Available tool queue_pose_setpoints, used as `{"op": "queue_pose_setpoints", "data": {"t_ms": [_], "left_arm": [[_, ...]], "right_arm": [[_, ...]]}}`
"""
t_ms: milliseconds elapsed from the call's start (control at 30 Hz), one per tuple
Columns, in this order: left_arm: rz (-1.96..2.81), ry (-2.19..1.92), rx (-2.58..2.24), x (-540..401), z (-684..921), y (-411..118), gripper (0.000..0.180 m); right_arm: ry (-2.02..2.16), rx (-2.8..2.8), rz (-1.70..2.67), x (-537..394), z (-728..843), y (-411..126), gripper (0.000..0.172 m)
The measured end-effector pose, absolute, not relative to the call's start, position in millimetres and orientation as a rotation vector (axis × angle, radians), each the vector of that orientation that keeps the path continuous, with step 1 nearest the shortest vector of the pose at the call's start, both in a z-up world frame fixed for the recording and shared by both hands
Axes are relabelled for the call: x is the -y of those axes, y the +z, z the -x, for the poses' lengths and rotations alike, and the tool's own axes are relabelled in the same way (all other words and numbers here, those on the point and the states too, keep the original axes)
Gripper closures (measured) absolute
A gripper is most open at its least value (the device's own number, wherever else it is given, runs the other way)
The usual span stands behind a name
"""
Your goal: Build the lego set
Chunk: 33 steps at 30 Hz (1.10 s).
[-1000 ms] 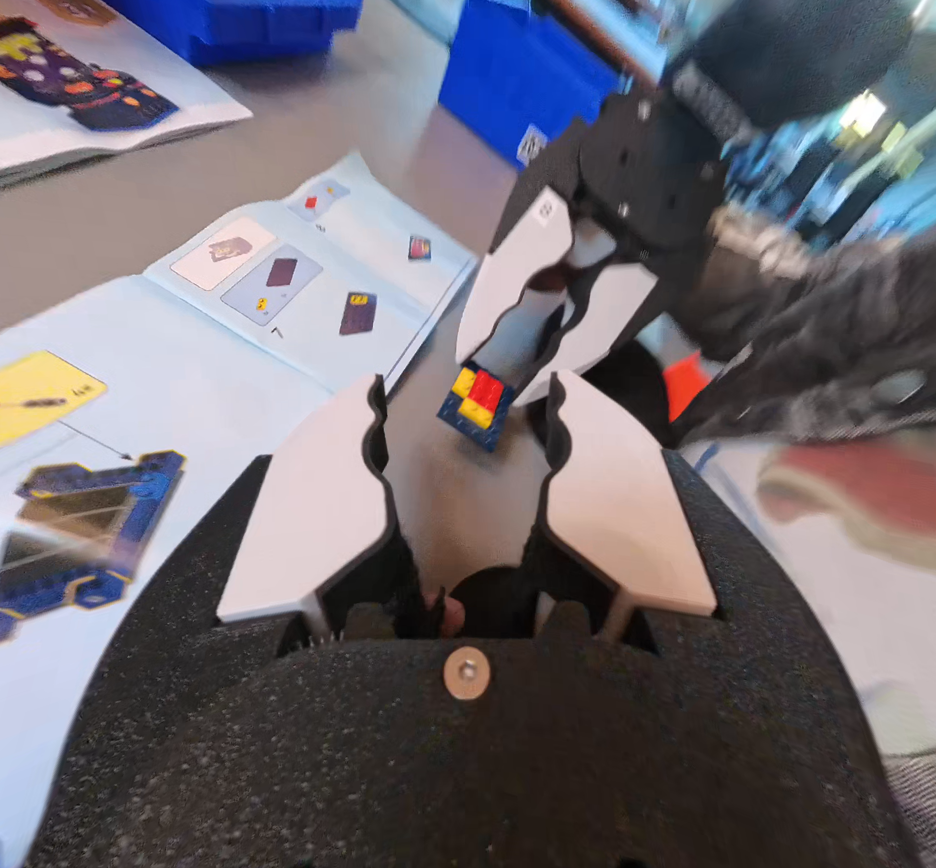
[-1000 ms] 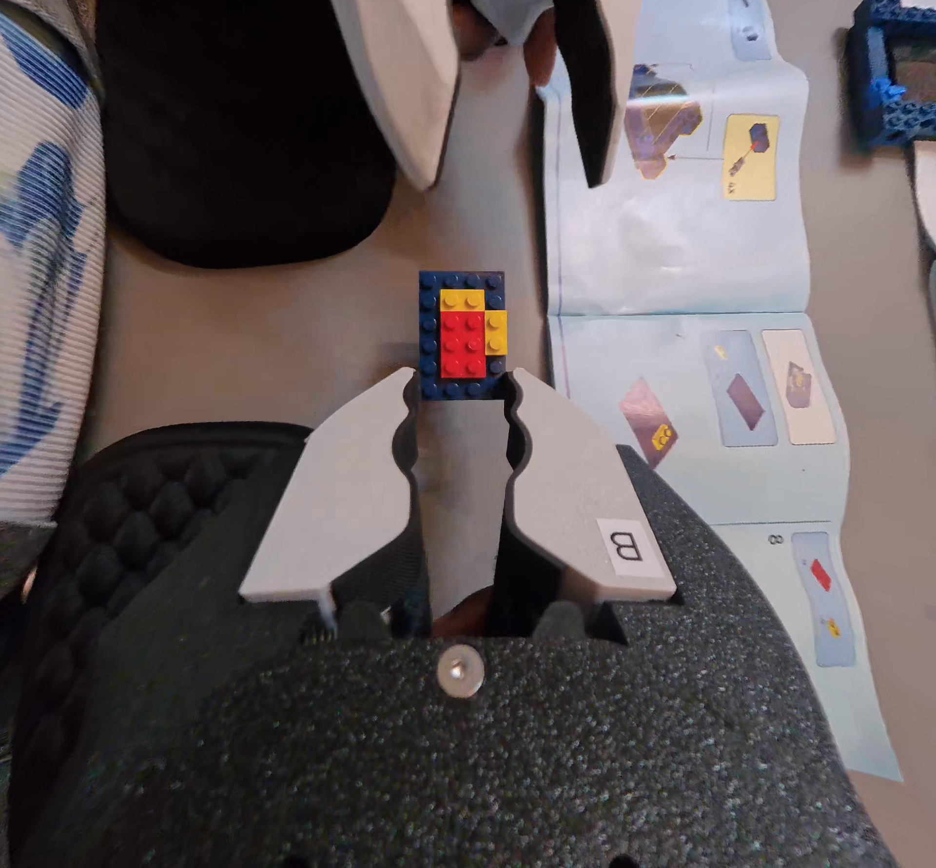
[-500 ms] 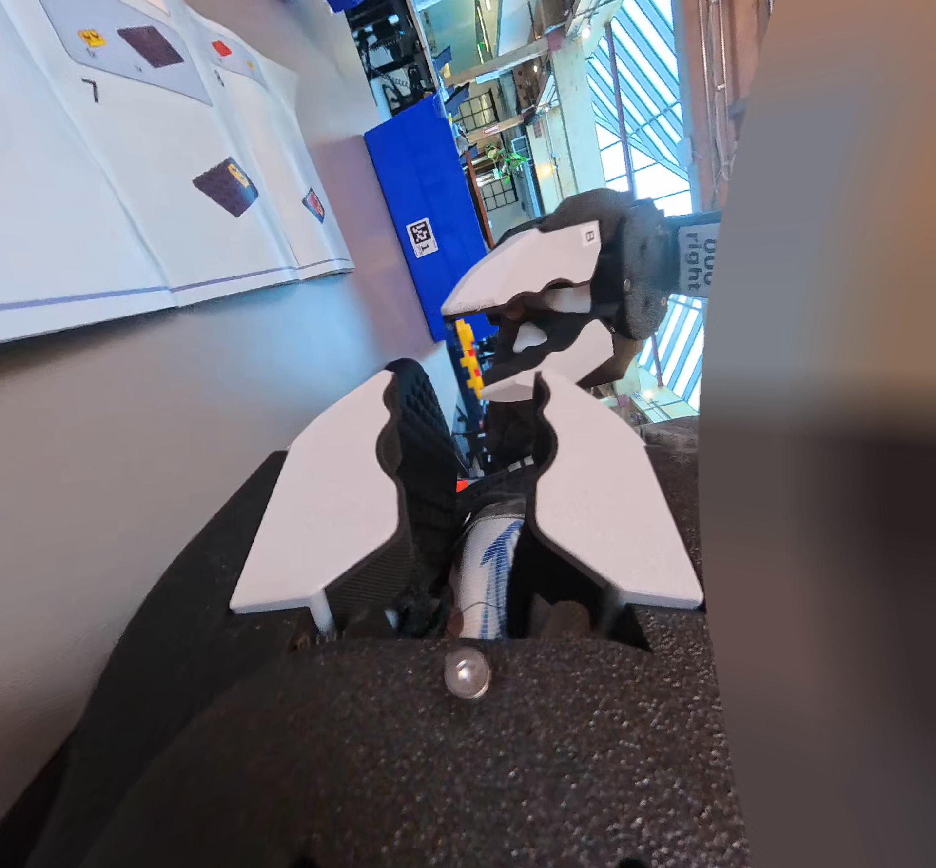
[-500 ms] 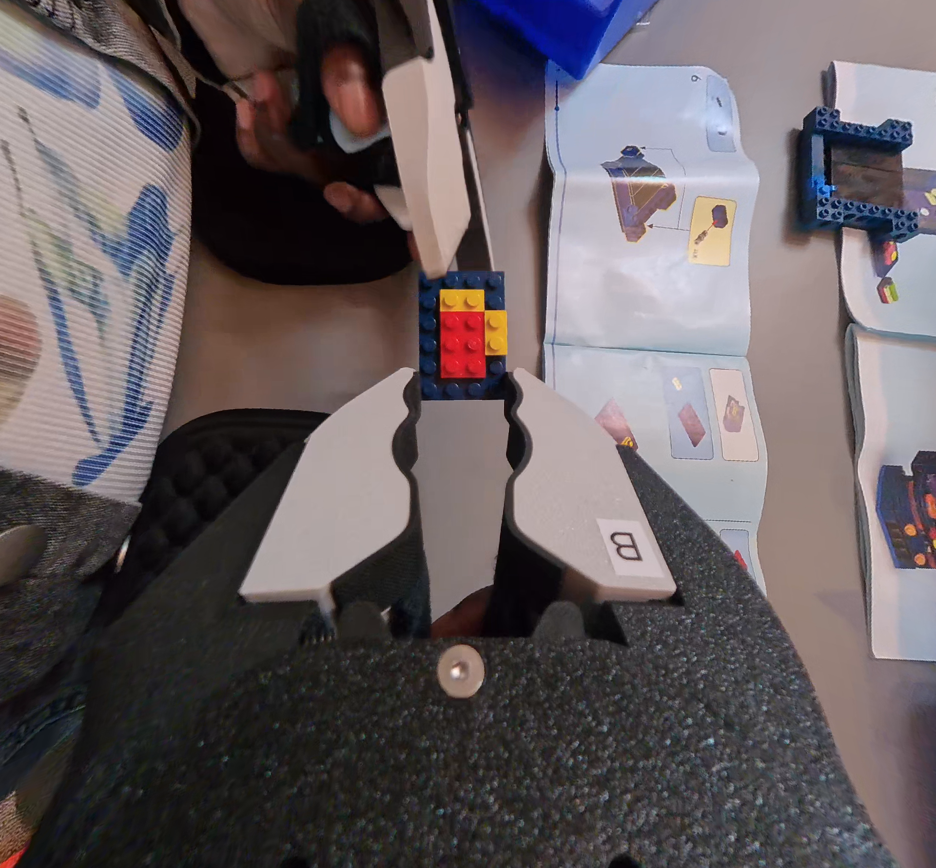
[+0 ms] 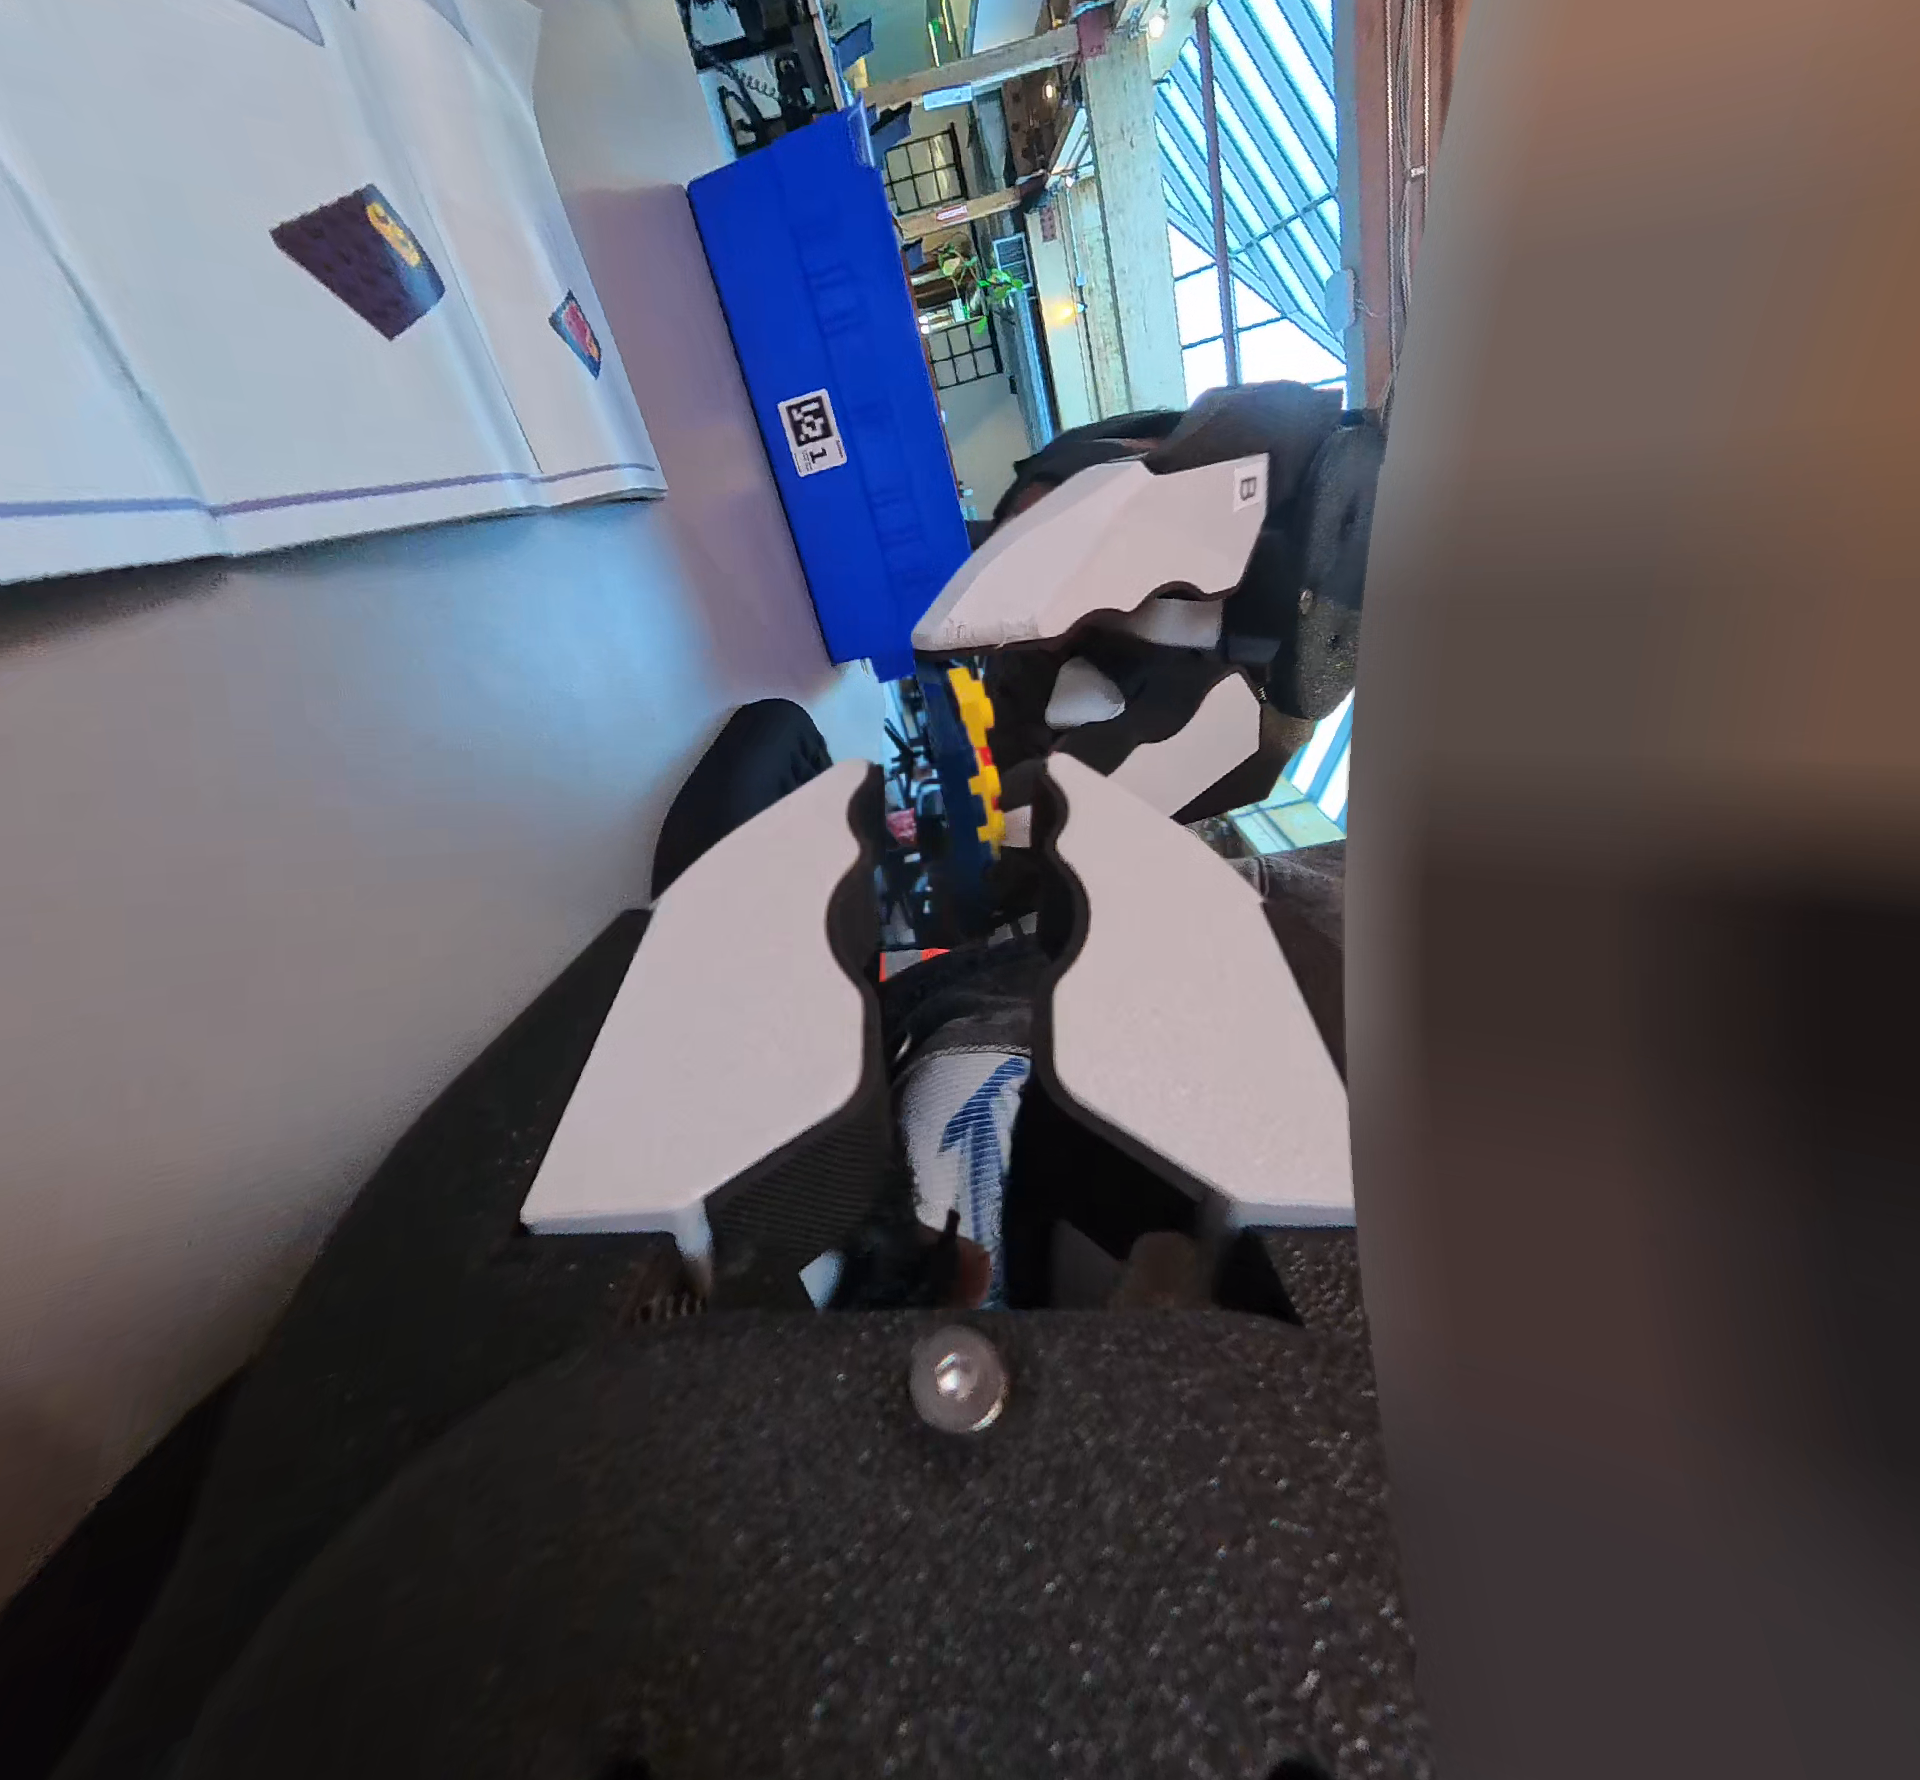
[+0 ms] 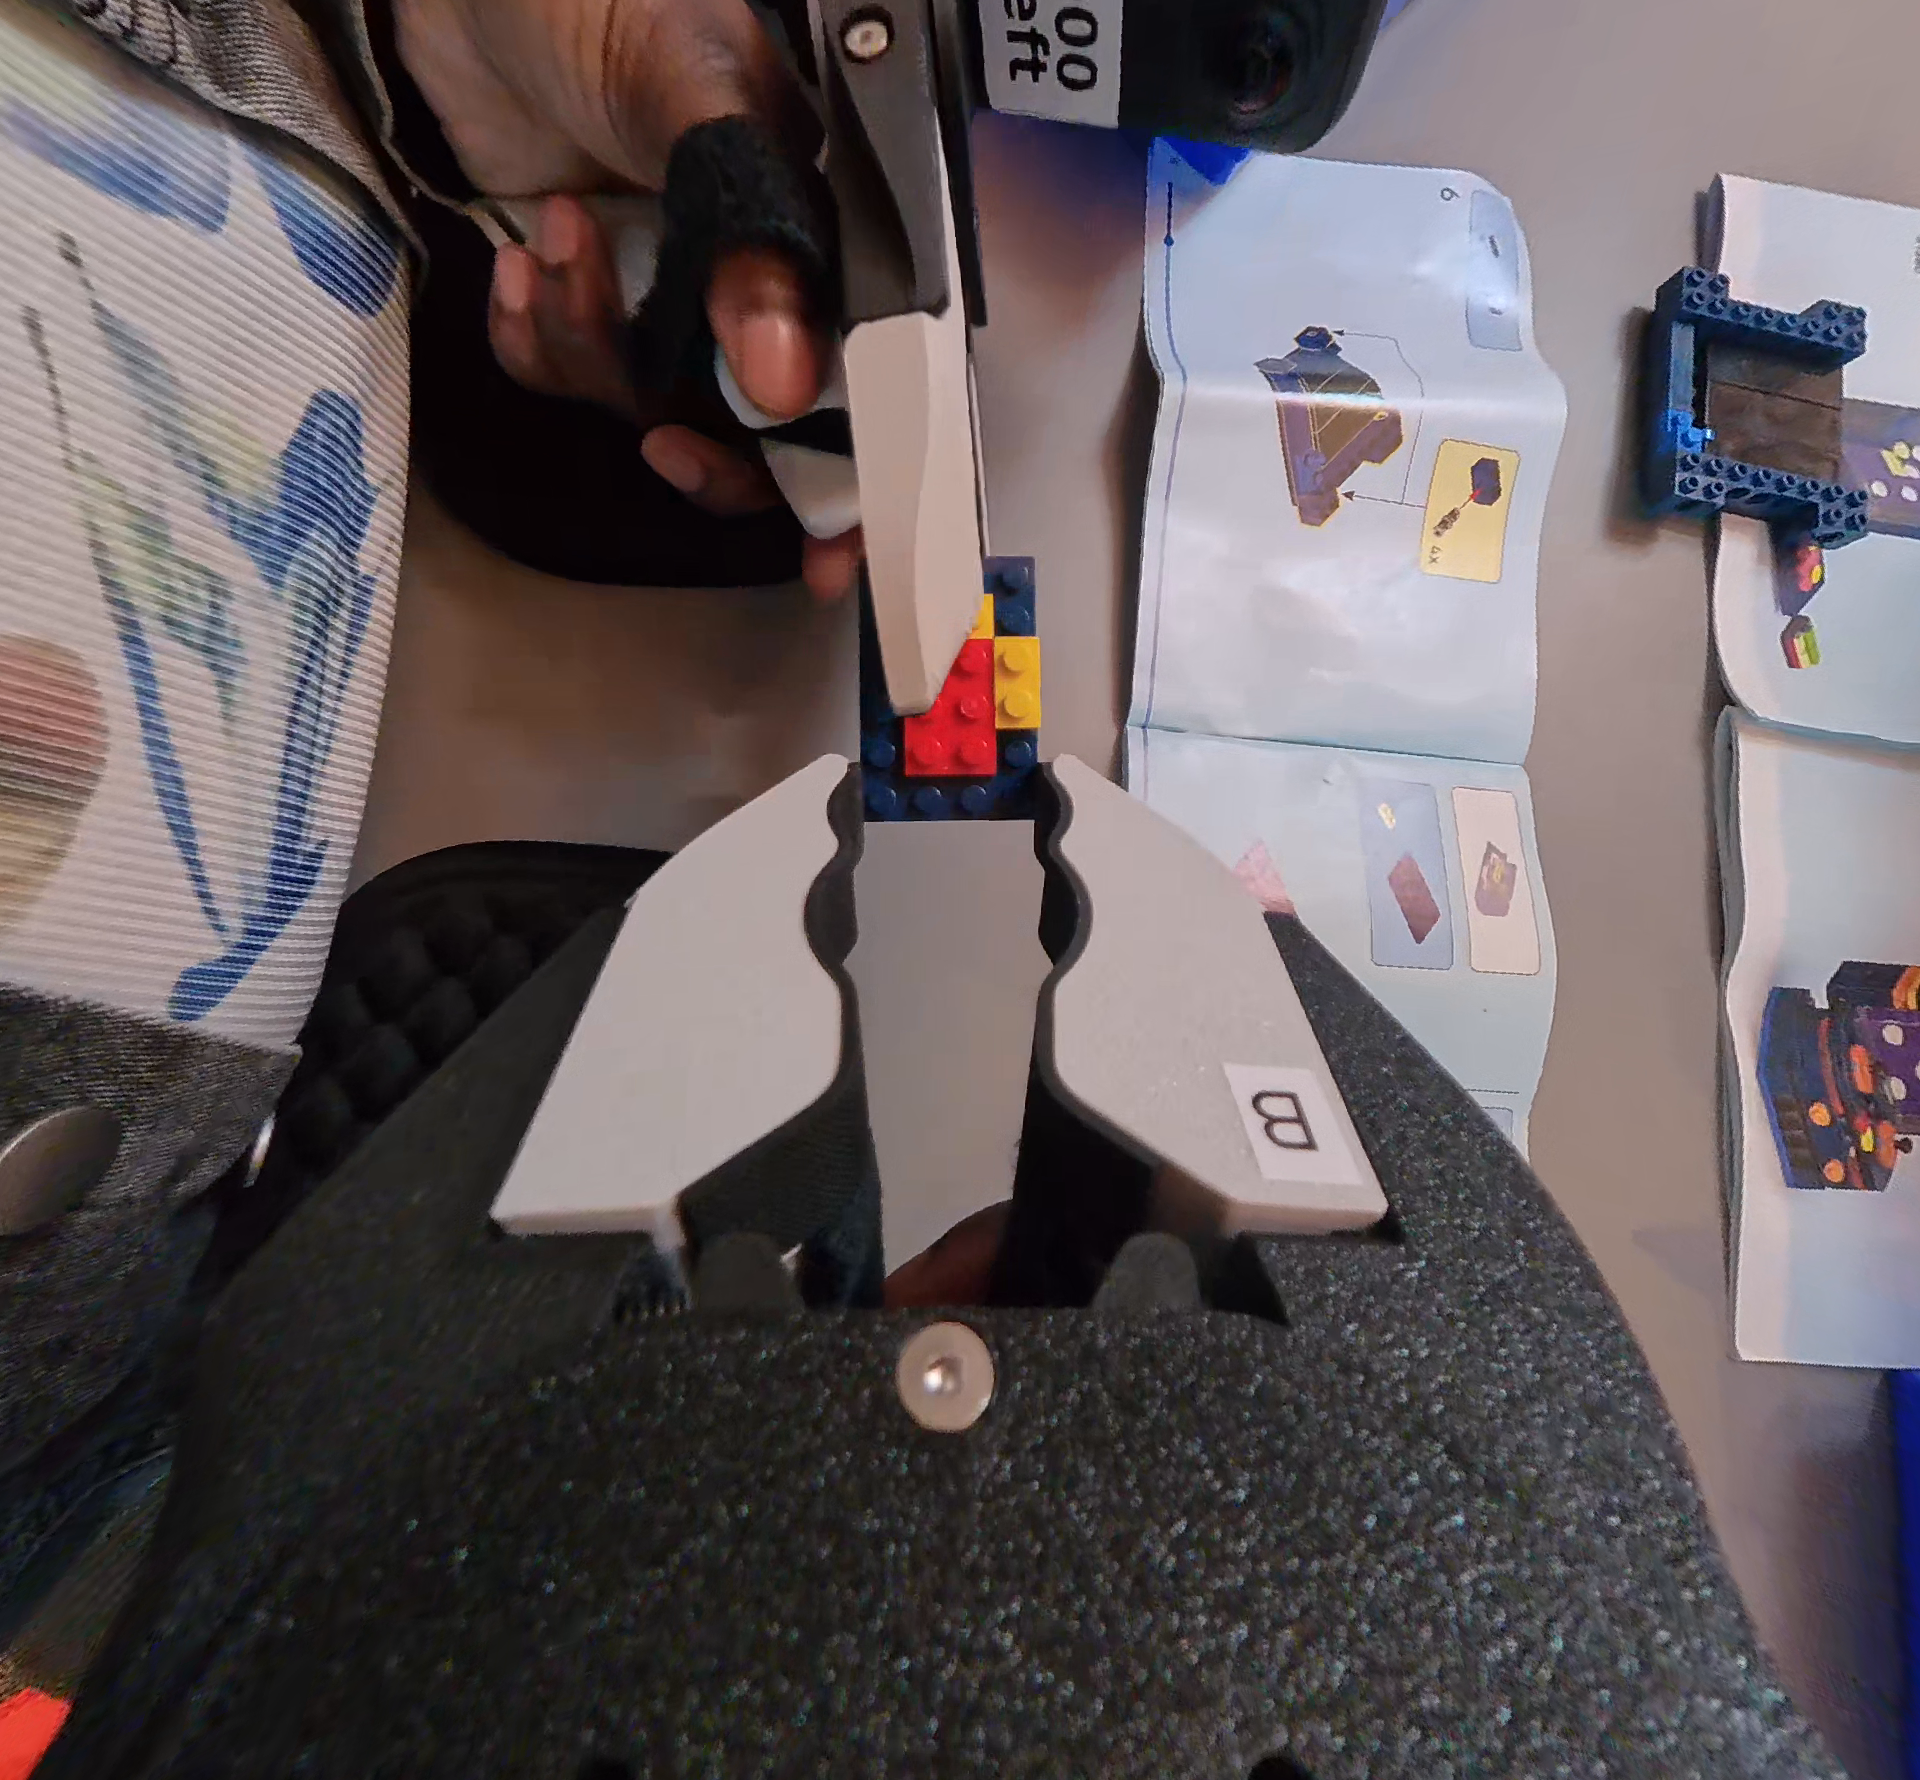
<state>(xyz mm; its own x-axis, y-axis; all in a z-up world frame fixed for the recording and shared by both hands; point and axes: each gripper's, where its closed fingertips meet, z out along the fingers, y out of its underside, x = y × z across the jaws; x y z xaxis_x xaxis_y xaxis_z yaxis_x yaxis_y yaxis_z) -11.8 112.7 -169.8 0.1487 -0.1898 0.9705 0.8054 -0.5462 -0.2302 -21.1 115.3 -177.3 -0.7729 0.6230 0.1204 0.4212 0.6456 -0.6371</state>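
My right gripper (image 6: pixel 948 780) is shut on the near edge of a dark blue plate (image 6: pixel 1023 587) that carries a red brick (image 6: pixel 961 717) and yellow bricks (image 6: pixel 1018 681). It holds the plate above the table. My left gripper (image 5: pixel 956 780) is turned on its side and straddles the plate's far end, seen edge-on (image 5: pixel 961 847). Its jaws are narrow, with a gap on each side of the plate, so it is open. In the right wrist view one of its fingers (image 6: pixel 914 504) lies over the studded face; the other finger is hidden behind the plate.
A light blue instruction booklet (image 6: pixel 1340 587) lies on the grey table to the right. Beyond it are a dark blue brick frame (image 6: pixel 1756 421) and a second booklet (image 6: pixel 1829 1003). A blue bin (image 5: pixel 831 380) stands behind. A person's hand (image 6: pixel 582 68) holds the left gripper. The grippers are tip to tip, or close to it.
My left gripper rolled onto its side, moved in over the plate's far end and narrowed its jaws around it. My right gripper kept its hold on the plate.
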Motion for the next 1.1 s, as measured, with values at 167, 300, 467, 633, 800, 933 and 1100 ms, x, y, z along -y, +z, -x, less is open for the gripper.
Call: {"op": "queue_pose_setpoints", "data": {"t_ms": [167,300,467,633,800,933,1100], "left_arm": [[1.613,-1.571,0.627,-112,9,-171,0.163],[1.611,-1.577,0.633,-112,9,-171,0.171],[1.607,-1.608,0.659,-112,9,-171,0.172],[1.63,-1.591,0.649,-110,8,-173,0.173],[1.617,-1.576,0.614,-109,7,-168,0.173],[1.62,-1.549,0.592,-108,5,-169,0.173],[1.613,-1.503,0.561,-108,5,-167,0.173]], "right_arm": [[0.866,2.534,0.839,-114,21,-177,0.14],[0.87,2.531,0.85,-114,21,-178,0.14],[0.893,2.525,0.859,-114,20,-178,0.14],[1.035,2.489,0.941,-112,19,-177,0.14],[1.354,2.382,1.107,-113,16,-168,0.12],[1.915,2.077,1.424,-113,23,-155,0.117],[2.302,1.721,1.702,-110,32,-160,0.13]]}}
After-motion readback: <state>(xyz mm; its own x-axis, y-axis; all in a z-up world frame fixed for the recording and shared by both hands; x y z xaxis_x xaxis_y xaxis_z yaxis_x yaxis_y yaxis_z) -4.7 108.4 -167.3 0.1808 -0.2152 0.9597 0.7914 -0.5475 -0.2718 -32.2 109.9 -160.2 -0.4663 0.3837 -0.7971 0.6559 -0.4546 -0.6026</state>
